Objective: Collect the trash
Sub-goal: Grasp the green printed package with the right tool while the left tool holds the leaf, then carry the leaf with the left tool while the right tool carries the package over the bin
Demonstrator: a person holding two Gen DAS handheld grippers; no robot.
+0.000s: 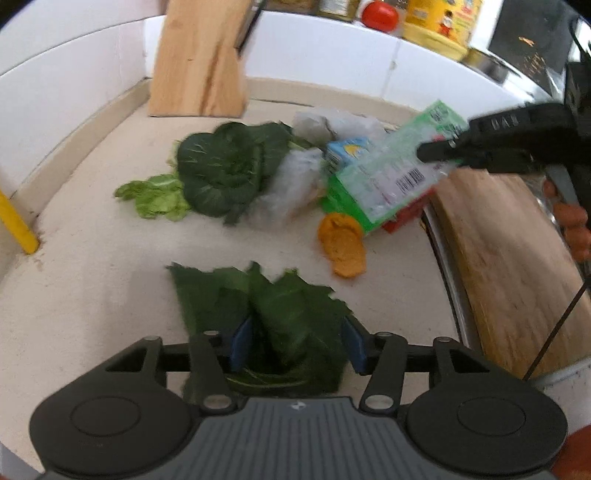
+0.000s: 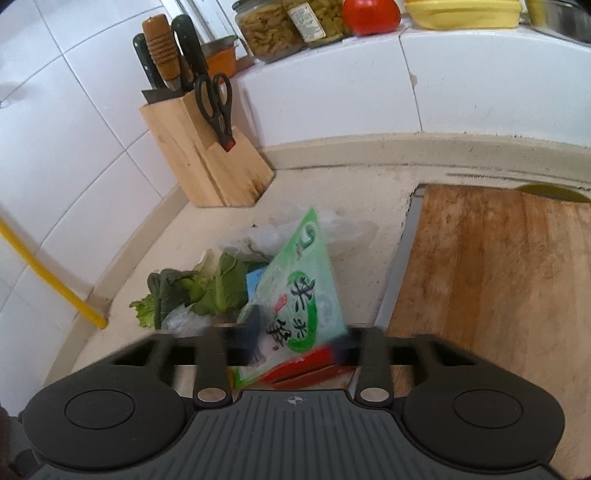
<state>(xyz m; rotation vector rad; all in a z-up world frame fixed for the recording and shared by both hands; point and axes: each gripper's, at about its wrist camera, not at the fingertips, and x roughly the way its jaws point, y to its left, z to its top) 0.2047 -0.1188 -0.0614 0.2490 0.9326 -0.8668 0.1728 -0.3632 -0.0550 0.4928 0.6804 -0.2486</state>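
Pointing steeply down at the surface (image 1: 92, 295), we see the left hand-held gripper (image 1: 295, 341) spread around a dark green leaf (image 1: 280, 314) — pads apart from it. The right hand-held gripper (image 2: 295, 349) pinches a green packet (image 2: 299, 295) above the trash pile. Knife block (image 2: 207, 155) holds knives and scissors (image 2: 216, 107) — jars of pasta (image 2: 269, 29) on the ledge.

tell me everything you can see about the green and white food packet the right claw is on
The food packet is a glossy plastic pouch, pale green and white with dark green characters on the front, a barcode on the back and a red bottom edge. It looks flat and empty. It is tilted, its red end between the right claw's fingers, top end raised above the scrap pile on the beige counter.
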